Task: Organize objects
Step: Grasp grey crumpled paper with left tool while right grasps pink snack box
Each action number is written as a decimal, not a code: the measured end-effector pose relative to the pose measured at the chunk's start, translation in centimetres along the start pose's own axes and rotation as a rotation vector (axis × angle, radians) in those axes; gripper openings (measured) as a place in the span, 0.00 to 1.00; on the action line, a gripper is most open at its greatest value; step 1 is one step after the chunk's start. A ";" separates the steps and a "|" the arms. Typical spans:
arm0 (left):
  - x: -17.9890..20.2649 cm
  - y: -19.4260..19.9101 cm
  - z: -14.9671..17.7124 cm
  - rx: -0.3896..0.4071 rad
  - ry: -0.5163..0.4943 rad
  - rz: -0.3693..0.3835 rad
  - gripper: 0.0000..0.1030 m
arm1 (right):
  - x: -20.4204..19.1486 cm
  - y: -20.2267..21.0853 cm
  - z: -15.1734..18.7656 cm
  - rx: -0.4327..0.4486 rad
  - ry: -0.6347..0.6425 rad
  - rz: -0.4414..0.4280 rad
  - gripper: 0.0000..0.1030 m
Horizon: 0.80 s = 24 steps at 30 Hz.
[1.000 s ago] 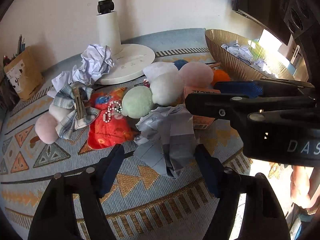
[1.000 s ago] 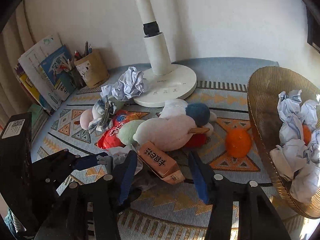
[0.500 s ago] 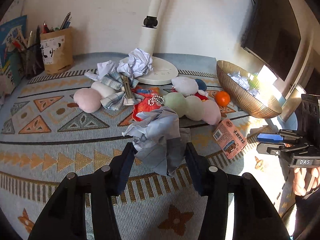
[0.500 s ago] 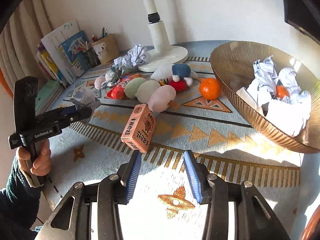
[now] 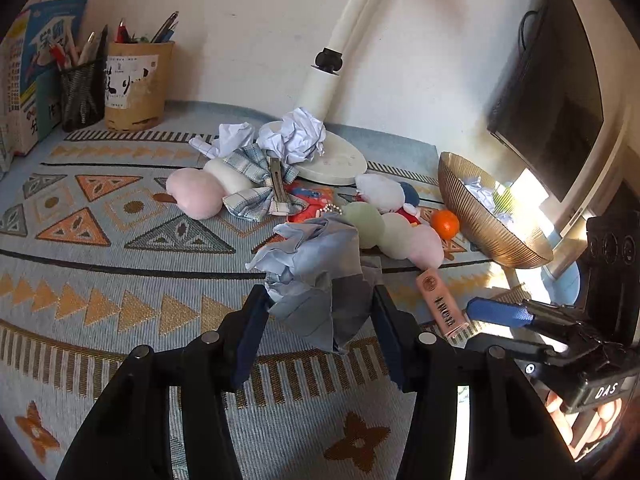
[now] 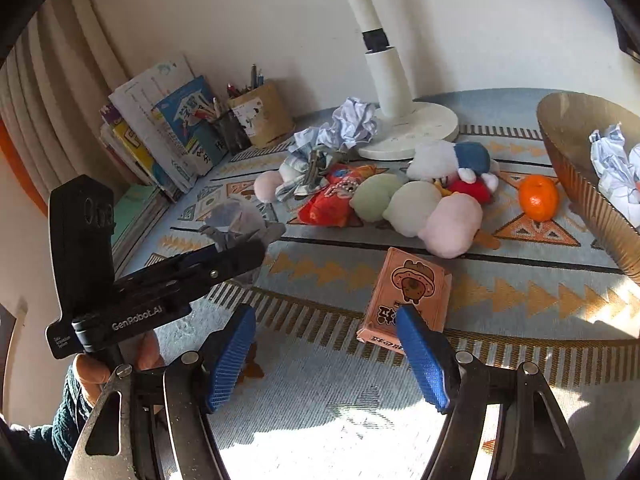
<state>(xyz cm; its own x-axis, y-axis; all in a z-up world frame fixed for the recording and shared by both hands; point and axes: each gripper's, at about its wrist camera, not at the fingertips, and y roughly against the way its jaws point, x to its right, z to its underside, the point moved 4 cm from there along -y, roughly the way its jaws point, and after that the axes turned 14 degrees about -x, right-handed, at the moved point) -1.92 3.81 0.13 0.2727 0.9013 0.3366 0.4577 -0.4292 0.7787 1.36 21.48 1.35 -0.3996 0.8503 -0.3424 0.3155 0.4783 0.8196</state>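
Pinching a crumpled paper wad (image 5: 320, 280) at centre frame, the left tool (image 5: 320, 316) could shed it, since loose folds give. At lower right, the right tool (image 6: 326, 356) is opening, nothing between its pads; the pink carton (image 6: 408, 292) behind its right pad could topple if nudged.

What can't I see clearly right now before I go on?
- Bowl: right wrist view, frame edge cuts off most contents.
- Pink box: right wrist view, blue pad hides its lower print.
- Crumpled paper in the left hand-held gripper: left wrist view, its underside is hidden.
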 end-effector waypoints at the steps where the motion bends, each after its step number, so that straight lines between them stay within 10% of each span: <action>1: 0.0 0.0 0.1 -0.002 0.002 0.003 0.48 | -0.4 0.2 0.2 0.012 0.006 0.032 0.68; 14: 0.8 -0.2 0.1 -0.007 -0.042 -0.019 0.49 | 1.9 -2.8 -0.5 -0.001 -0.164 0.291 0.68; 18: 0.9 -0.3 0.0 -0.012 -0.051 -0.018 0.49 | 2.2 -4.0 -1.0 -0.029 -0.145 0.376 0.44; 24: 1.1 -0.3 0.0 -0.012 -0.057 -0.021 0.49 | 2.7 -3.0 -0.6 -0.002 -0.162 0.351 0.40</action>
<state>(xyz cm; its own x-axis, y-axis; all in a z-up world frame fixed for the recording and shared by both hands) -1.71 4.93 0.29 0.3107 0.9054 0.2894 0.4542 -0.4089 0.7915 -1.18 22.19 -1.81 -0.1261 0.9860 -0.1089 0.4072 0.1515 0.9007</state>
